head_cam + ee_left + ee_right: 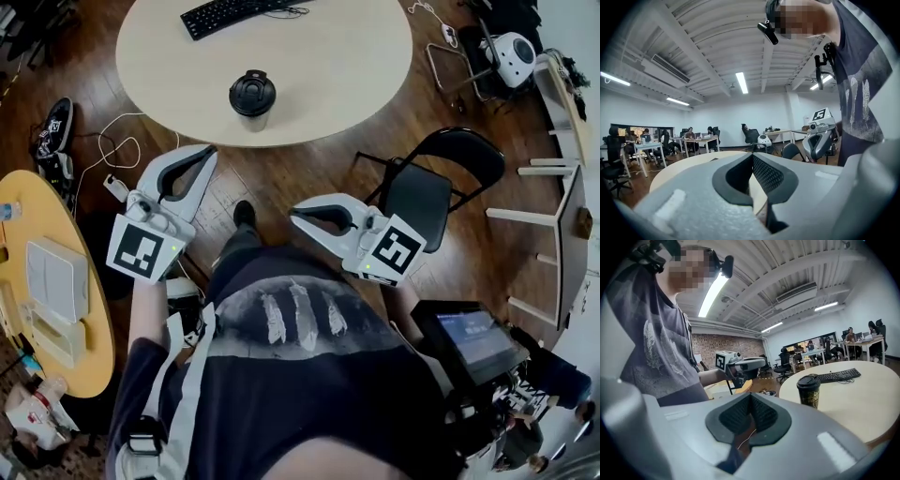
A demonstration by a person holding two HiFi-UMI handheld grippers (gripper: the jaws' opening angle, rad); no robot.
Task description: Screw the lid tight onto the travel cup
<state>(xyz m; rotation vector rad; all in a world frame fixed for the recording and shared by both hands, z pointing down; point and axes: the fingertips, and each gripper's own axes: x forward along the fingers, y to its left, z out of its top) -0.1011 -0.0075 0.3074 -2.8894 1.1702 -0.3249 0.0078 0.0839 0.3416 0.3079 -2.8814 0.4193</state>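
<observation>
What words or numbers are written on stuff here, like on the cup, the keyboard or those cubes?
No text can be read in any view.
Marker cube on the left gripper: black-and-white squares, not letters.
Marker cube on the right gripper: the same.
Travel cup: gold pattern, no readable print.
Keyboard: keys too small.
Screen: too blurred.

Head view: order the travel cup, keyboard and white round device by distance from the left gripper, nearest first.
1. Travel cup, near edge of the table, ahead of the left gripper.
2. Keyboard, far edge.
3. White round device, far right.
</observation>
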